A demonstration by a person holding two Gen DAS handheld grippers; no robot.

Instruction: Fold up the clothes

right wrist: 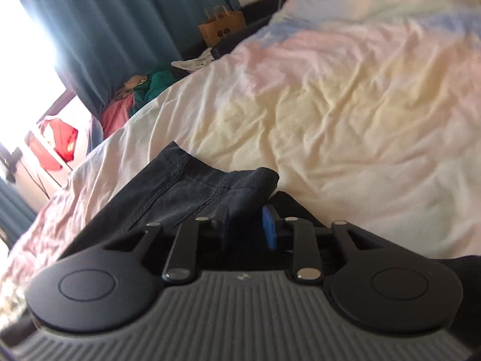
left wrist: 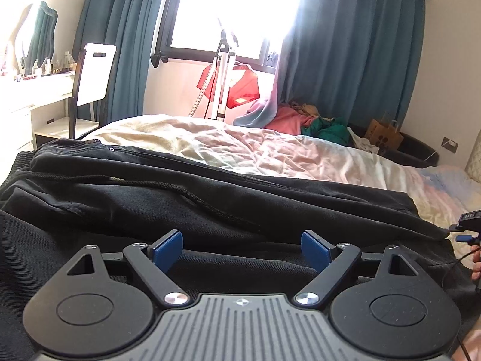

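Note:
Black trousers (left wrist: pixel 186 198) with a drawstring lie across the near part of the bed, waistband at the far left. My left gripper (left wrist: pixel 242 251) is open, its blue pads (left wrist: pixel 166 248) spread wide just above the black cloth, holding nothing. In the right wrist view my right gripper (right wrist: pixel 249 225) is shut on a raised fold of the dark trousers (right wrist: pixel 192 189), with one blue pad (right wrist: pixel 269 225) showing beside the pinched cloth. The right gripper's tip (left wrist: pixel 467 225) shows at the far right edge of the left wrist view.
The bed has a crumpled cream and pastel sheet (right wrist: pixel 345 114). A pile of pink and green clothes (left wrist: pixel 303 121) and a brown paper bag (left wrist: pixel 383 135) lie beyond the bed. A white chair (left wrist: pixel 93 75), a dressing table and a stand with a red garment (left wrist: pixel 237 87) stand by the window.

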